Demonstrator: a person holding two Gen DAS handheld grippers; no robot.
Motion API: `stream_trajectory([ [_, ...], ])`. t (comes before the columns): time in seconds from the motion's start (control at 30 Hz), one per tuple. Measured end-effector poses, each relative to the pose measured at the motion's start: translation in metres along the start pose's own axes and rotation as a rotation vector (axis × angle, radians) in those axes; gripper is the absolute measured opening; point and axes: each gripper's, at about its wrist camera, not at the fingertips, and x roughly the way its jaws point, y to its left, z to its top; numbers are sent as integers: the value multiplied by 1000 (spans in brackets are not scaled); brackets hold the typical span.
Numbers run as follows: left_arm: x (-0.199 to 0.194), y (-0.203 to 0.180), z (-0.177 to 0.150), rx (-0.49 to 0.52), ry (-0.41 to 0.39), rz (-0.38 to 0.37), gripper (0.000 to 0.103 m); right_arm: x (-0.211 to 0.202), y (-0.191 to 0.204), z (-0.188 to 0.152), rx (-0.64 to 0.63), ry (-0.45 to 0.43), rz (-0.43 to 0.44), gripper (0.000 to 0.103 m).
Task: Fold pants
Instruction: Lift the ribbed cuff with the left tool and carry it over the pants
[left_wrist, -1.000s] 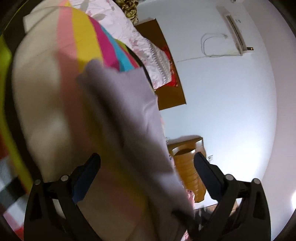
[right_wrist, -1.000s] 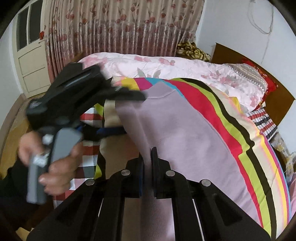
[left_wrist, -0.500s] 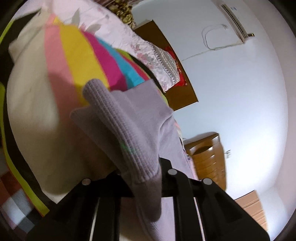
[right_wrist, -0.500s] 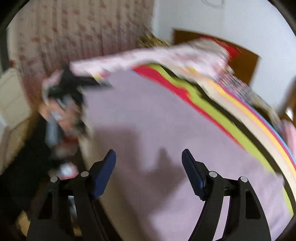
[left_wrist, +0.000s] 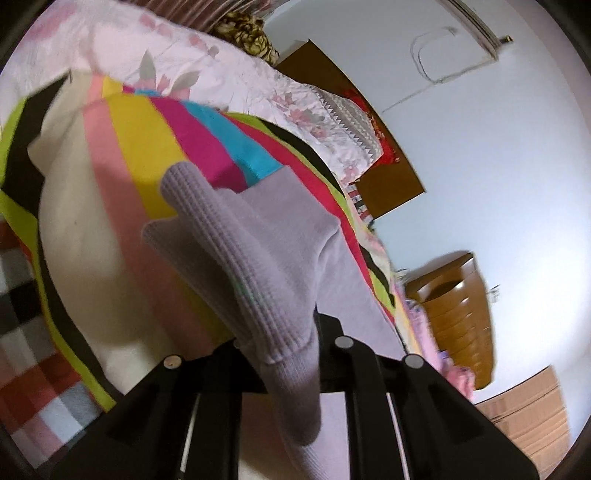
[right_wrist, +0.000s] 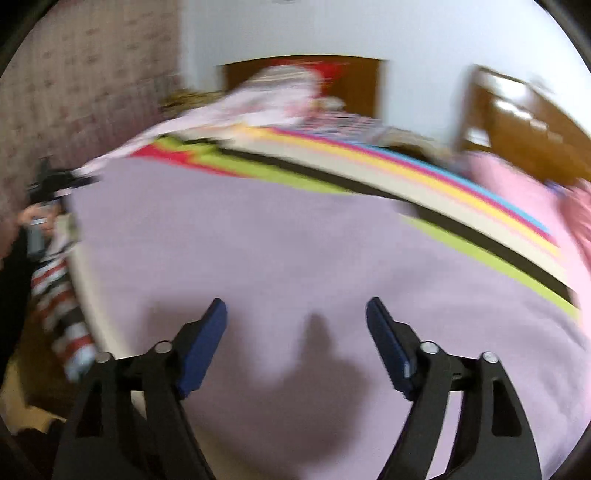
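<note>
Lilac knit pants (right_wrist: 280, 251) lie spread on a bed with a striped multicolour blanket (right_wrist: 369, 173). My left gripper (left_wrist: 284, 343) is shut on the ribbed waistband (left_wrist: 236, 258) of the pants, which folds over the jaws and hides the fingertips. My right gripper (right_wrist: 295, 317) is open and empty, just above the flat lilac fabric, its shadow on the cloth. The left gripper also shows in the right wrist view (right_wrist: 51, 184) at the far left edge of the pants. The right wrist view is motion-blurred.
A pink floral quilt (left_wrist: 236, 74) lies at the far side of the bed by a wooden headboard (left_wrist: 388, 184). A wooden dresser (left_wrist: 458, 314) stands against the white wall. A checked sheet (left_wrist: 33, 350) hangs at the bed's near edge.
My left gripper closed on the waistband and still holds it. My right gripper let go of the pants, opened, and swung right over the fabric.
</note>
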Motion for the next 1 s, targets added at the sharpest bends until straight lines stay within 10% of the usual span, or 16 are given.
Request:
stream_trajectory([
  [0.07, -3, -7, 1, 15, -8, 24, 11, 12, -53, -28, 68, 156, -51, 83],
  [0.27, -22, -48, -7, 84, -85, 106, 11, -29, -82, -54, 120, 47, -62, 86],
  [0.5, -69, -208, -61, 528, -224, 94, 11, -70, -58, -28, 137, -209, 38, 86],
  [0.7, -46, -309, -172, 913, -155, 52, 12, -65, -56, -9, 264, -240, 156, 86],
  [0.83, -19, -300, -178, 854, -74, -1, 12, -52, -23, 5, 192, -169, 175, 86],
  [1.0, -26, -217, -94, 567, -93, 4, 12, -25, 49, 21, -10, -105, 262, 86],
])
